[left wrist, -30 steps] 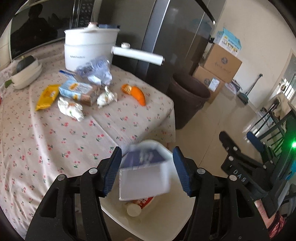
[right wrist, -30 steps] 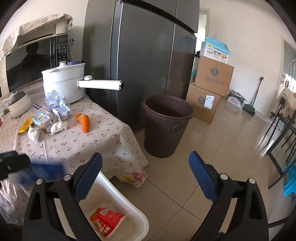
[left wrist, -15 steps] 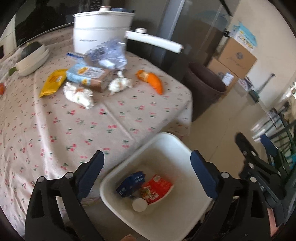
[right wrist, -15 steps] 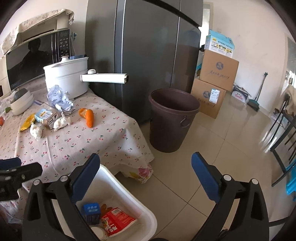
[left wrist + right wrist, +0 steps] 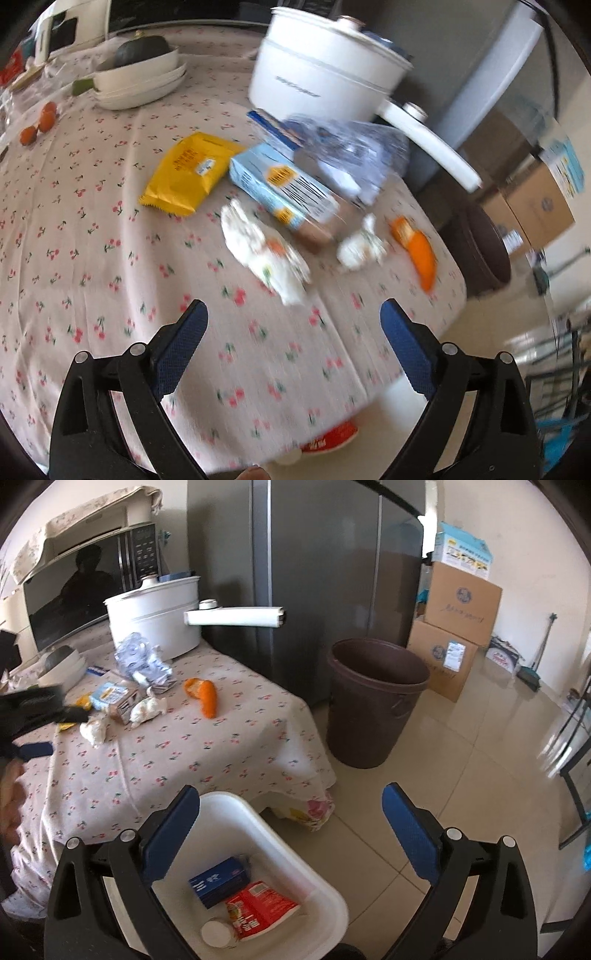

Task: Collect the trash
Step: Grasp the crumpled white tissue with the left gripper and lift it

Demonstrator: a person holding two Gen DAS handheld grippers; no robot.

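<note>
My left gripper (image 5: 293, 314) is open and empty above the cherry-print tablecloth (image 5: 92, 229), short of the trash lying there. That trash is a crumpled white wrapper (image 5: 266, 254), a smaller white wad (image 5: 360, 245), an orange peel (image 5: 419, 251), a yellow packet (image 5: 188, 171), a light blue carton (image 5: 284, 188) and crinkled clear plastic (image 5: 354, 151). My right gripper (image 5: 290, 805) is open and empty over a white bin (image 5: 295, 853) on the floor. Inside it lie a dark blue box (image 5: 219, 880), a red packet (image 5: 258, 912) and a white cap (image 5: 216, 932).
A white pot (image 5: 325, 70) with a long handle (image 5: 428, 147) stands behind the trash. Stacked bowls holding a dark squash (image 5: 142, 77) sit at the far left. A brown bucket (image 5: 373, 701), a grey fridge (image 5: 314, 572) and cardboard boxes (image 5: 458, 627) stand past the table.
The dark blue box left my left gripper and dropped into the white bin. That gripper opened wide and swung from over the bin to over the table. My right gripper barely moved.
</note>
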